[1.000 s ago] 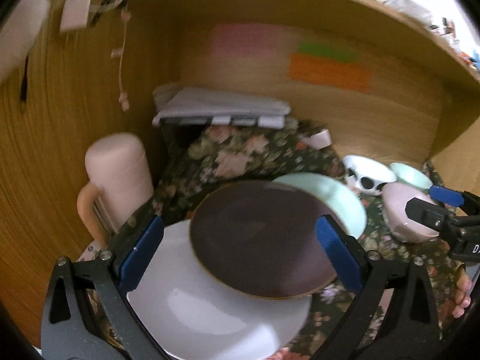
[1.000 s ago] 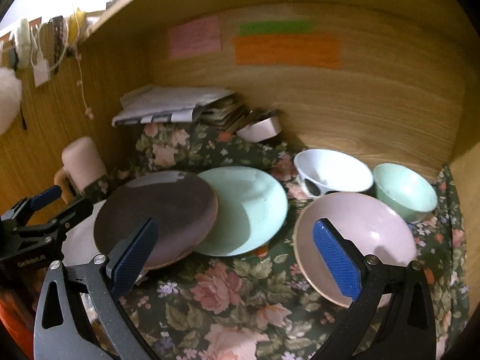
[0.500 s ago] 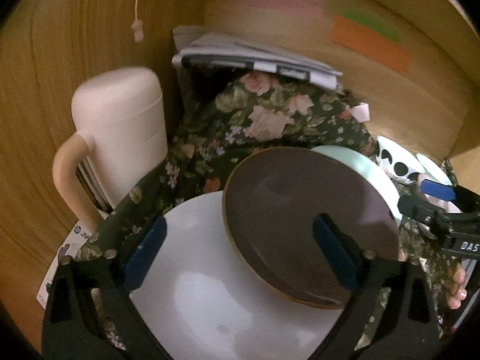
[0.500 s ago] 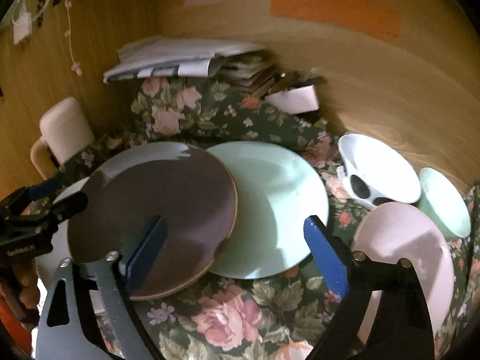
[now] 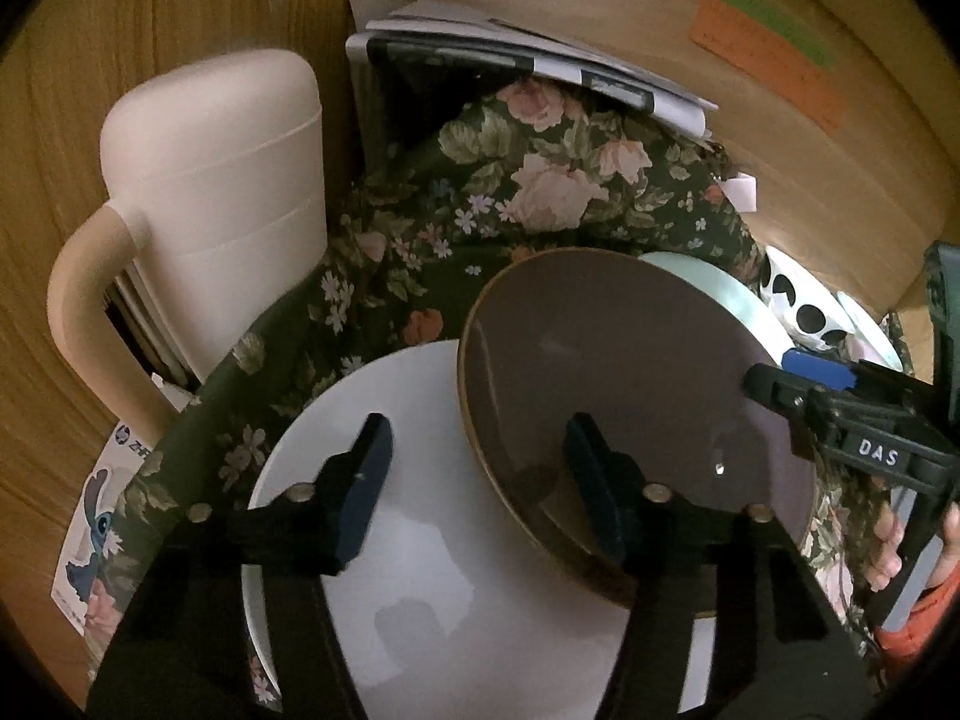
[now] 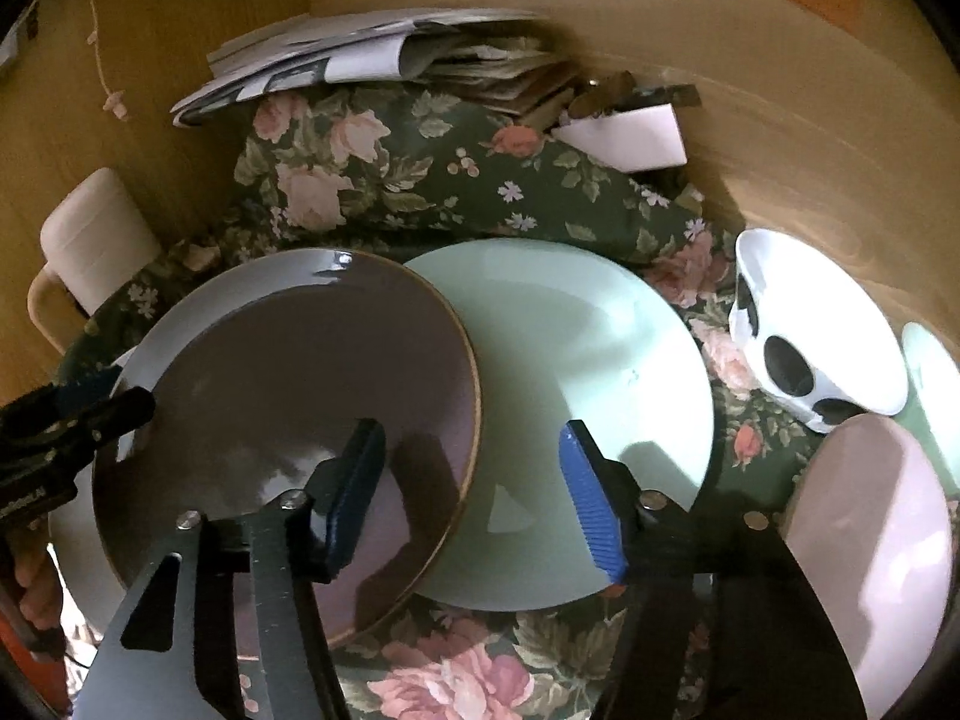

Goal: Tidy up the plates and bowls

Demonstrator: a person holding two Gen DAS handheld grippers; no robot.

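A brown plate (image 5: pixel 612 384) lies over a white plate (image 5: pixel 420 516) and a mint plate (image 6: pixel 576 396); it also shows in the right wrist view (image 6: pixel 288 408). My left gripper (image 5: pixel 480 480) is open, its jaws on either side of the brown plate's left rim, above the white plate. My right gripper (image 6: pixel 474 480) is open, its jaws on either side of the brown plate's right rim, above the mint plate. To the right stand a white bowl with black spots (image 6: pixel 822 336), a pink bowl (image 6: pixel 876 546) and a mint bowl (image 6: pixel 936 378).
A floral cloth (image 6: pixel 420 168) covers the desk. A cream jug (image 5: pixel 222 192) stands at the left by the wooden side wall. A stack of papers and books (image 5: pixel 528 60) lies at the back. A wooden back wall (image 6: pixel 780 90) closes the space.
Both grippers have moved forward and down to the brown plate. Each pair of jaws has narrowed and now stands on either side of its rim.
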